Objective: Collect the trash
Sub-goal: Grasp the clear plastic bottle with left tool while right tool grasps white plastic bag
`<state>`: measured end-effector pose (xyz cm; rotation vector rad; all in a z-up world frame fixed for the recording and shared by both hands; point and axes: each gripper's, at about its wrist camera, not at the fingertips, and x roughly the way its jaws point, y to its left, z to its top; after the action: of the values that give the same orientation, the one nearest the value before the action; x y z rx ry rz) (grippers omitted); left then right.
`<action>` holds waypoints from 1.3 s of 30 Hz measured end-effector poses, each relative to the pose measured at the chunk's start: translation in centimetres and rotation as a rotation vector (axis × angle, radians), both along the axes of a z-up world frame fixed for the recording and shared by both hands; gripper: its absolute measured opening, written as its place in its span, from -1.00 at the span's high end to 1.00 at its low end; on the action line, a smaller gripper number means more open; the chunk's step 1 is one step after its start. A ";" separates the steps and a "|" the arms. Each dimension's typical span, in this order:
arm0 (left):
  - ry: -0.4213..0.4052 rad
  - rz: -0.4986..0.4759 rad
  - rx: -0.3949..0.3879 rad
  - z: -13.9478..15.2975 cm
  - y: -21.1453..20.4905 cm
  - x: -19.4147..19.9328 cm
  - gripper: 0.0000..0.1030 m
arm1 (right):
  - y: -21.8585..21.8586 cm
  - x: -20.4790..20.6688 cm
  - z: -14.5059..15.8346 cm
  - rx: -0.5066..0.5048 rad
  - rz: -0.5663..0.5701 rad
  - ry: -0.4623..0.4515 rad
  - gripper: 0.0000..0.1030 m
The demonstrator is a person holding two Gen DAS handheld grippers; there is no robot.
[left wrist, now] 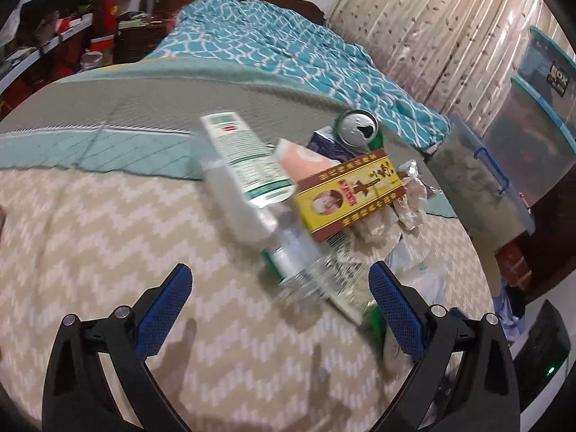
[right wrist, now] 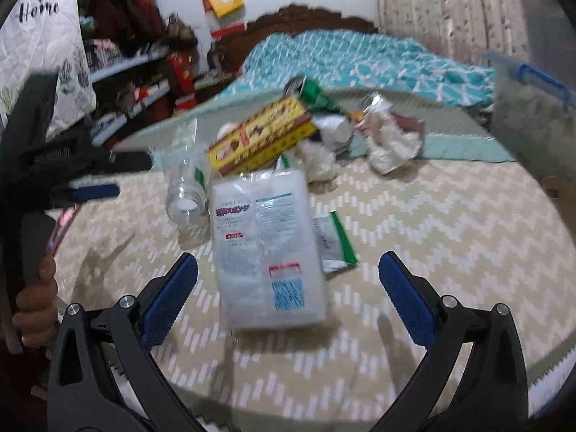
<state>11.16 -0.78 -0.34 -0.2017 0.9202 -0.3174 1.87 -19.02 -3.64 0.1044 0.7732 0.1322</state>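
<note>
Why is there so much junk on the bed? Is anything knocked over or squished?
Yes, it's a messy heap on the bed. The clear plastic bottle lies on its side, with no cap that I can see. The yellow box sits tilted on other trash. The green can is already opened, and the crumpled wrappers look squished.

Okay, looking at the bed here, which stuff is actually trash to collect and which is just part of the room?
Trash to collect:
clear plastic bottle
yellow box
white plastic packet
drink can
crumpled paper

Just part of the room:
teal blanket
storage bins
cluttered shelves
</note>
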 end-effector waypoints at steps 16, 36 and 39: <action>-0.063 -0.027 -0.031 -0.1 1.6 -3.6 0.24 | -15.1 -4.9 -0.6 0.174 -0.335 -0.040 -0.21; 0.116 0.127 0.014 0.0 -1.3 -2.2 -0.68 | -17.3 -5.3 -2.3 0.214 -0.295 -0.043 -0.29; 0.237 0.151 -0.107 -1.7 0.7 -2.2 -0.71 | -17.5 -4.9 -2.5 0.214 -0.290 -0.044 -0.29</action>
<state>8.94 -0.13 -2.06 -0.4121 1.1163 -0.2058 -3.07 -36.54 -6.17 0.4137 0.6911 -0.0588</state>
